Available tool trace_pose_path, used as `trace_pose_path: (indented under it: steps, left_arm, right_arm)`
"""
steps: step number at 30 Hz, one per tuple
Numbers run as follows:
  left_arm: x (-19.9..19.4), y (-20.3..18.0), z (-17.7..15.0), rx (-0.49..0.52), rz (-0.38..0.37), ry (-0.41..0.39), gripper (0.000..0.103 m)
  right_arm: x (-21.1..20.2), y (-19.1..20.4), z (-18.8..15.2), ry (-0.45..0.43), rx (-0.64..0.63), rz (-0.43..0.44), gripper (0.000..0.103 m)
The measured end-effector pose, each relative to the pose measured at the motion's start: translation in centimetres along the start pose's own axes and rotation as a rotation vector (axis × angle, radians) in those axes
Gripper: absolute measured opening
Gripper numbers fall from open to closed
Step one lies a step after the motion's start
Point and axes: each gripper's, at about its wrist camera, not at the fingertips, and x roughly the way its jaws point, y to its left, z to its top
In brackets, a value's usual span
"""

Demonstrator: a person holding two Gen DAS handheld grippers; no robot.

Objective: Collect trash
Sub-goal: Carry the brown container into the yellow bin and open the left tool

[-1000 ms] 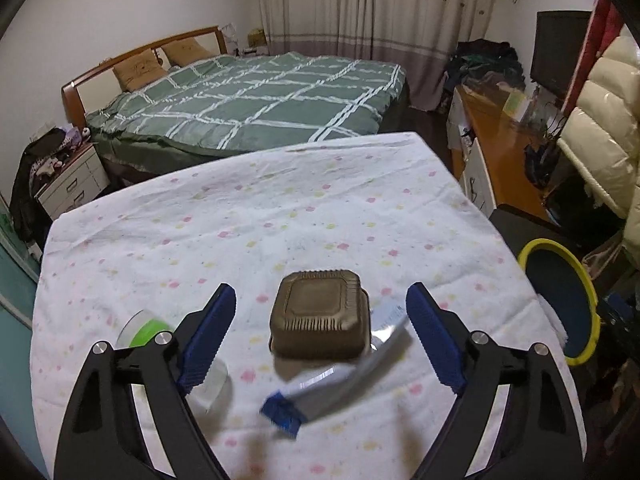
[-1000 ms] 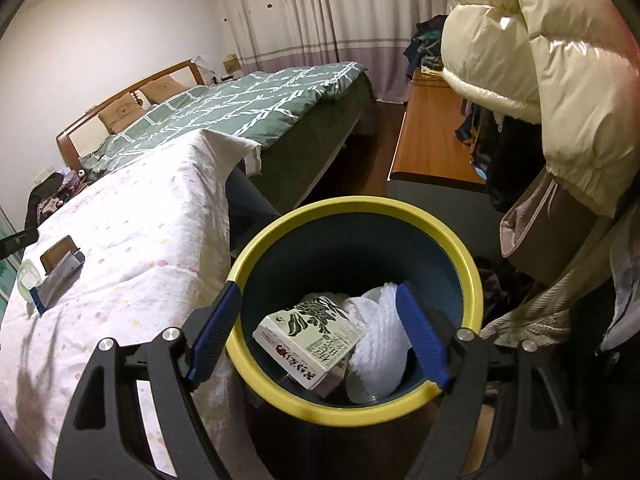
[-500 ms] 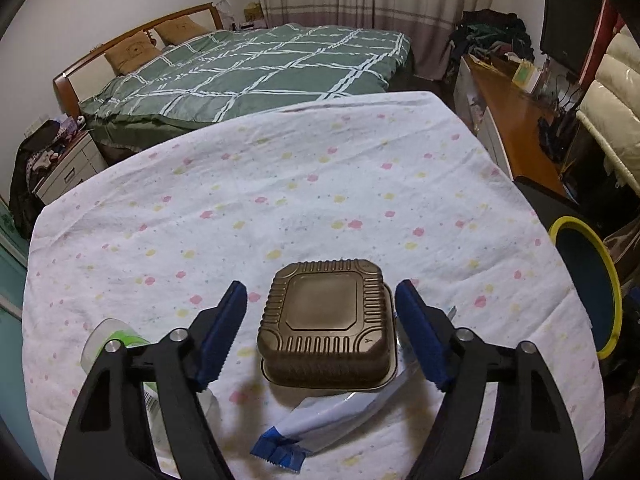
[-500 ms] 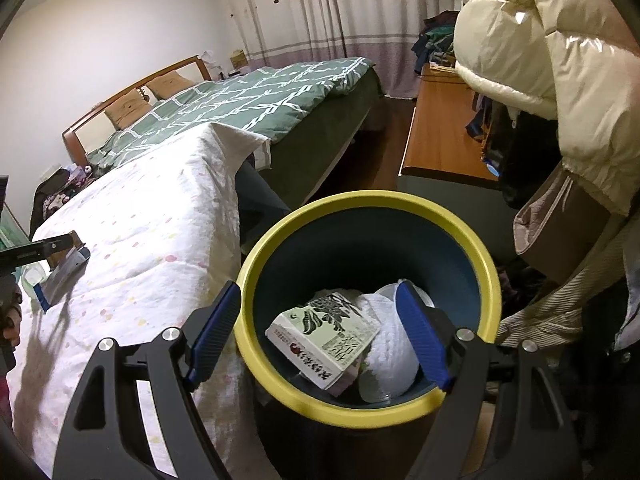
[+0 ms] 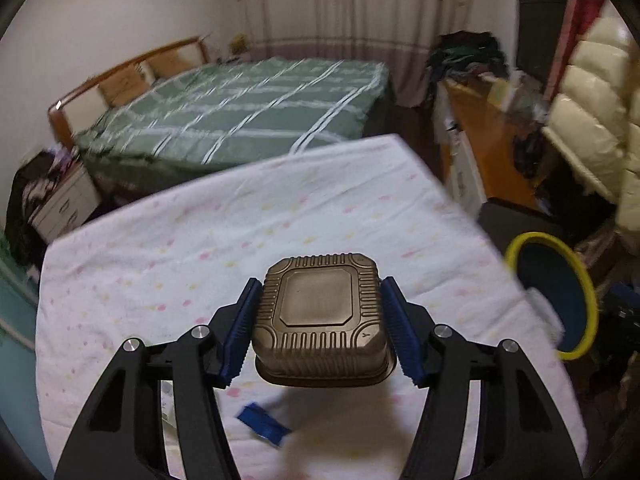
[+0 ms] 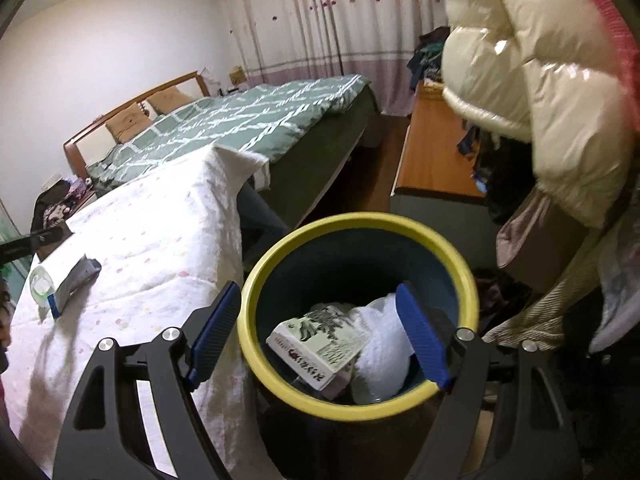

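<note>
So the left gripper (image 5: 320, 330) has the brown plastic food tray (image 5: 322, 314) between its blue pads (image 5: 240, 334), one pad against each ribbed side, and the jaws are closing in on it. The tray is upside down, flat bottom facing up, and it looks lifted off the white flowery bedsheet (image 5: 240, 232) with its shadow on the cloth underneath. Below it on the sheet there's a blue-ended wrapper (image 5: 262, 428) lying loose, pretty blurred in the left view. From the right side you can see that same silvery wrapper (image 6: 74, 280) more clearly, with a small clear plastic cup (image 6: 40, 284) just beside it near the sheet's left edge. The right gripper (image 6: 320, 336) is hanging over the yellow-rimmed bin (image 6: 360, 224) with its jaws spread wide and nothing between them. Inside the bin there's a green-and-white printed carton (image 6: 316, 346) and some white foam netting (image 6: 380, 344) next to it. The bin stands right by the side of the sheet-covered surface, with a green checked bed (image 6: 248, 120) further back and a cream puffer jacket (image 6: 540, 80) hanging to the right.
</note>
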Motion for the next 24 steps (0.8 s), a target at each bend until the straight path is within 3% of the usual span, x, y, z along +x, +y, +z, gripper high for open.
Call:
trace_pose_path:
  steps: [9,16,24]
  left_arm:
    - [-2.9,-11.0,1.9,0.178,-0.186,-0.046,0.060]
    - [0.8,-21.2,1.9,0.288,-0.331,0.055,0.061]
    - [6.1,-29.6,0.8,0.384,-0.344,0.155,0.061]
  right_arm:
    - [-3.2,-2.9,-1.4,-0.004,0.010,-0.089,0.075]
    - [-6.3,-6.0,-2.1,-0.036,0.045,-0.134,0.076]
    - [-8.1,-8.6,-2.9,-0.060,0.091,-0.180,0.076]
